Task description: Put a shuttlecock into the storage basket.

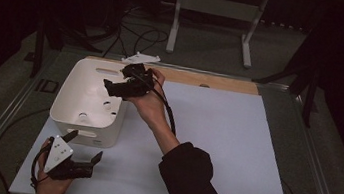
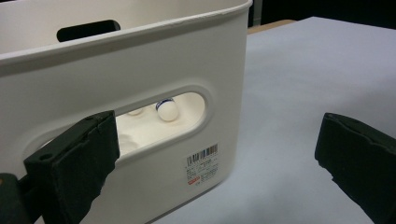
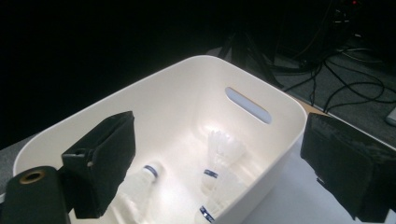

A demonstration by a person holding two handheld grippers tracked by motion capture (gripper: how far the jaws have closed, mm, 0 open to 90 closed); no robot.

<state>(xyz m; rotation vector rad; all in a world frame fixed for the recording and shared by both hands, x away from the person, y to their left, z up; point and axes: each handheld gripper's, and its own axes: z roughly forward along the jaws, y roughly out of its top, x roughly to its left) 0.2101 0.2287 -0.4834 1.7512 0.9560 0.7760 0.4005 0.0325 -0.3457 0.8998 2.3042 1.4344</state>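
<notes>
A white plastic bin (image 1: pixel 73 98) with slotted handles stands on the left of the mat. White shuttlecocks with blue bands lie on its floor: one upright-ish (image 3: pixel 220 151), one at the left (image 3: pixel 142 184), one at the near wall (image 3: pixel 212 205). My right gripper (image 1: pixel 114 78) hovers over the bin's right rim, open, with nothing between its jaws (image 3: pixel 219 128). My left gripper (image 1: pixel 85 147) rests low on the mat in front of the bin, open and empty (image 2: pixel 217 137). It faces the bin's (image 2: pixel 140 70) near wall, and a shuttlecock (image 2: pixel 167 111) shows through the handle slot.
A pale mat (image 1: pixel 225 139) covers the table, with a wooden strip (image 1: pixel 222 82) along its far edge and metal rails at the sides. Beyond the table, a white stand (image 1: pixel 214 7) and loose cables (image 1: pixel 133 31) lie on the dark floor.
</notes>
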